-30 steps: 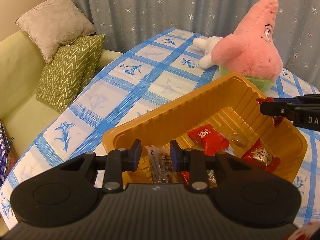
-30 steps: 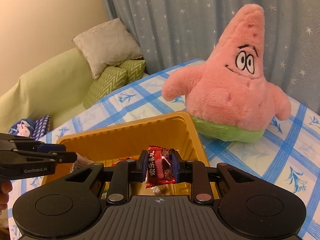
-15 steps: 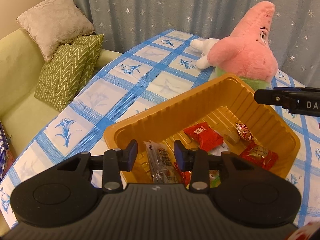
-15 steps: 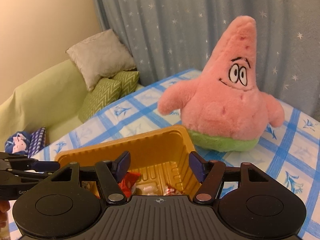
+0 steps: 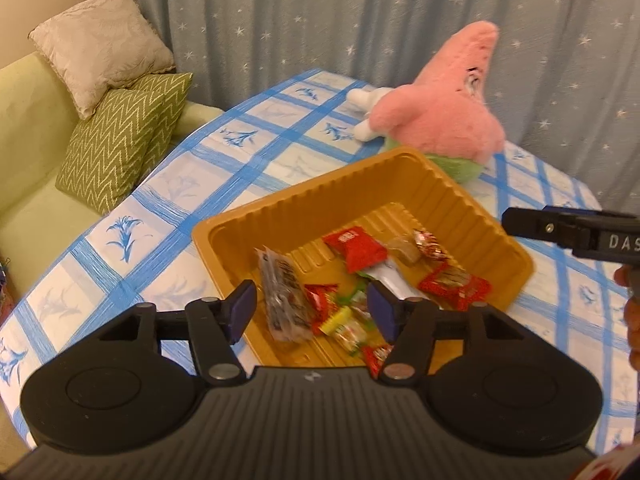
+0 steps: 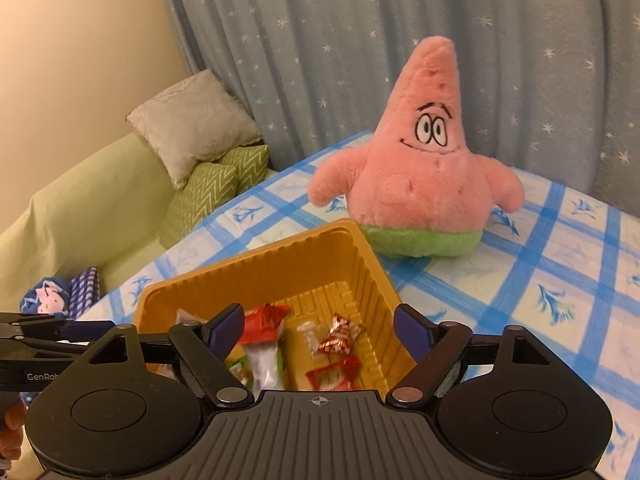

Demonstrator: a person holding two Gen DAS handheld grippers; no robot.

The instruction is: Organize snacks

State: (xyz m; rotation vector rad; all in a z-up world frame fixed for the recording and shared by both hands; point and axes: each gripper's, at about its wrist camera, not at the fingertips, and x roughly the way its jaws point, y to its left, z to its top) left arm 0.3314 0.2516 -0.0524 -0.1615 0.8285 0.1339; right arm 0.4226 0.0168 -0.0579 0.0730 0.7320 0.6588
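Your left gripper hangs over the near end of the yellow tray; its jaws have just been opening and stand apart, with nothing pressed between the pads. Below them lies a clear-wrapped bar, its printing too blurred to read. Your right gripper has also just spread its jaws wide and holds nothing; it hovers above the tray's near wall.

The snacks all lie inside the tray on the blue-checked tablecloth: red packets, a white sachet, a yellow-green sweet. A red packet carries white characters you cannot make out.

Your left view shows the side of the right gripper with the letters "DAS". Your right view shows the left gripper's side, reading "GenRob", and a patterned bundle on the green sofa.

Behind the tray stands a pink star plush, its face plain only in the right view. A white plush beside it appears only in the left view. Farthest back hangs the starred curtain.
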